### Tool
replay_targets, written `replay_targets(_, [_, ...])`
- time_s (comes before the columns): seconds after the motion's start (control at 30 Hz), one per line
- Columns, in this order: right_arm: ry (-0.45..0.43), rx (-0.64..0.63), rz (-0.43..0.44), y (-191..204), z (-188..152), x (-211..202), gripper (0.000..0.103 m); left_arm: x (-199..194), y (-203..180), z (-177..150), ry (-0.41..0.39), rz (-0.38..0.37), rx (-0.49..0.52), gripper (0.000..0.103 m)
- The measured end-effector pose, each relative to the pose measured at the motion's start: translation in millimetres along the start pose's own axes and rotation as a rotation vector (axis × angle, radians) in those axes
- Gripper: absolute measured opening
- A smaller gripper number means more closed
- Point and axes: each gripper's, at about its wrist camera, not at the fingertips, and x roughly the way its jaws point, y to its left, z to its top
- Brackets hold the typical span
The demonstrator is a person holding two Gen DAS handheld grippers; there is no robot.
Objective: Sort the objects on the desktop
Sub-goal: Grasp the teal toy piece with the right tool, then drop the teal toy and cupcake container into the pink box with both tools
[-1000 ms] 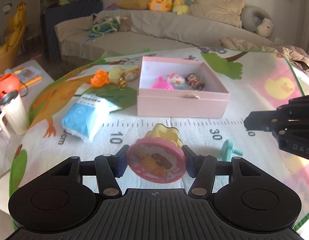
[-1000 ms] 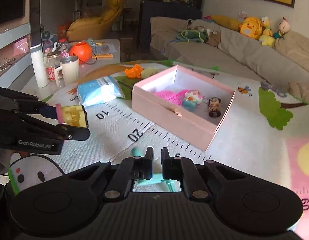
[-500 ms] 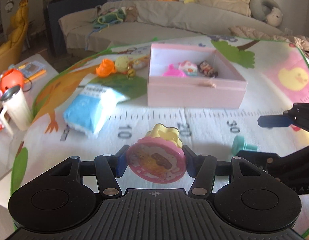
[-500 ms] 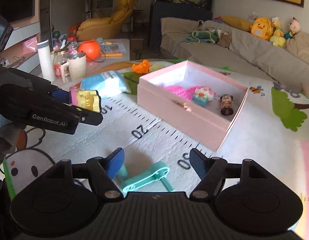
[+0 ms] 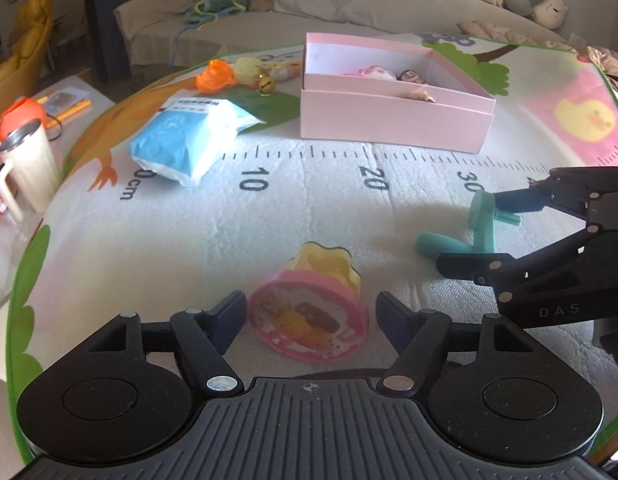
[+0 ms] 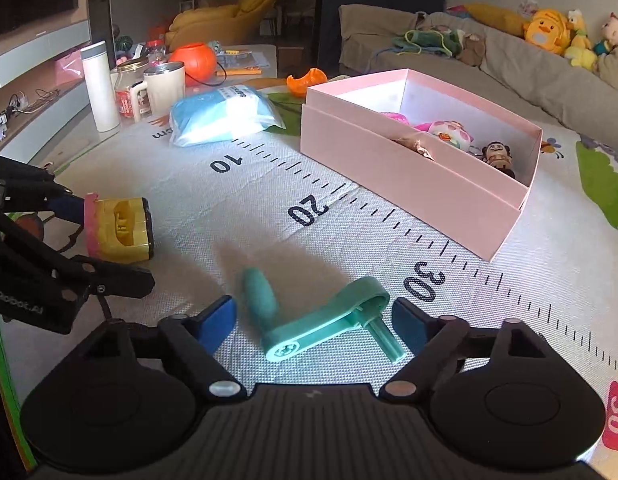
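A pink and yellow toy (image 5: 309, 312) lies on the play mat between the fingers of my left gripper (image 5: 311, 314), which is open around it with small gaps on both sides. It also shows in the right wrist view (image 6: 119, 230). A teal crank-shaped toy (image 6: 321, 322) lies on the mat between the fingers of my open right gripper (image 6: 313, 320); it also shows in the left wrist view (image 5: 465, 232). The open pink box (image 6: 409, 172) stands beyond, holding a pink item, a mushroom toy (image 6: 445, 134) and a small figure (image 6: 497, 154).
A blue and white packet (image 5: 189, 140) lies left of the box. An orange toy (image 5: 215, 76), a yellow toy and a bell sit behind it. A mug (image 6: 163, 88), white bottle (image 6: 99, 86), jar and orange pot stand at the mat's left edge. A sofa runs behind.
My left gripper lowered the pink and yellow toy onto the mat and opened. My right gripper opened earlier and the teal toy now lies loose between its fingers.
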Motion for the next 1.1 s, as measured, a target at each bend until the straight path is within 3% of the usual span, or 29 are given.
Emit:
replay_targets(0.07, [0.008,-0.013,-0.01,2.0,1.4,-1.7,0.074,-0.7,-1.5,0.9,-0.003,0.009,0.006,0.061])
replay_targets(0.4, [-0.016,0.004,-0.026,-12.4,6.6,-40.0,0.069,-17.6,-8.5,10.8,-0.043,0.007,0.023,0.061])
replay_targets(0.57, [-0.106,0.047,-0.03,-34.6,33.6,-71.7,0.069,-23.5,-21.1,52.9,-0.138,-0.015,0.074,0.061])
replay_targets(0.73, [-0.206,0.111,-0.079,-83.0,94.0,-87.5,0.069,-12.8,-42.0,127.0,-0.28,-0.012,0.161,0.061])
replay_targets(0.83, [-0.217,0.155,-0.121,-110.4,130.8,-73.9,0.07,11.5,-46.1,169.2,-0.312,-0.021,0.123,0.069])
replay_targets(0.9, [-0.183,0.191,-0.111,-126.2,146.1,-56.7,0.078,23.3,-39.8,179.8,-0.298,-0.017,0.077,0.07])
replay_targets(1.0, [-0.135,0.269,-0.113,-142.2,148.5,-34.5,0.079,23.9,-17.1,161.9,-0.276,-0.018,0.005,0.086])
replay_targets(1.1, [-0.102,0.274,-0.108,-142.4,141.7,-20.5,0.079,21.3,10.2,121.4,-0.27,0.084,-0.007,0.094])
